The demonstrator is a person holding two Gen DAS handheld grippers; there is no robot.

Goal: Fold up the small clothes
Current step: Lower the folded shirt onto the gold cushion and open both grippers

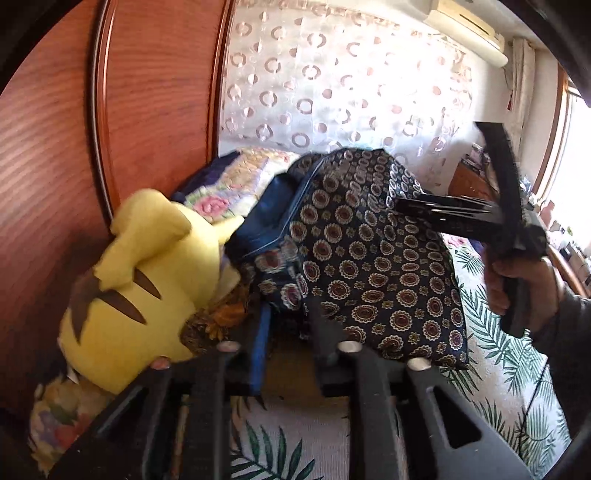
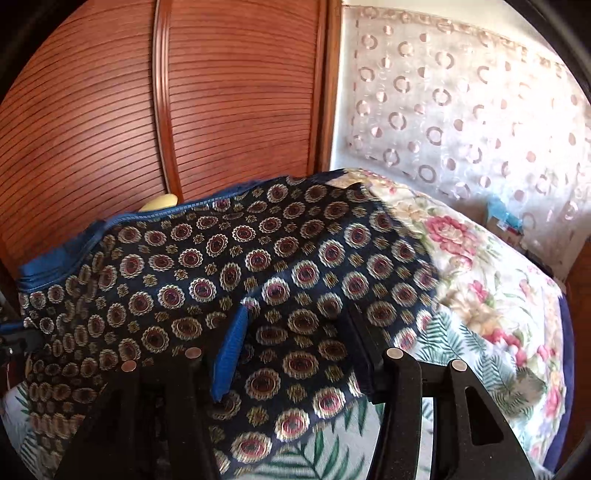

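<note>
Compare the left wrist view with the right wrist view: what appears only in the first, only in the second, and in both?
Only the left wrist view shows the yellow plush toy in full beside the wooden panel, the right gripper in a hand, and the wall air conditioner.
Only the right wrist view shows the blue waistband draped between that gripper's fingers, and a wide stretch of the rose-print quilt.
Both show the navy medallion-print garment, the palm-leaf sheet and the circle-pattern curtain.

yellow plush [image 1: 140, 288] | floral quilt [image 2: 480, 266] | wooden wardrobe [image 2: 229, 103] | circle-print curtain [image 1: 332, 81]
</note>
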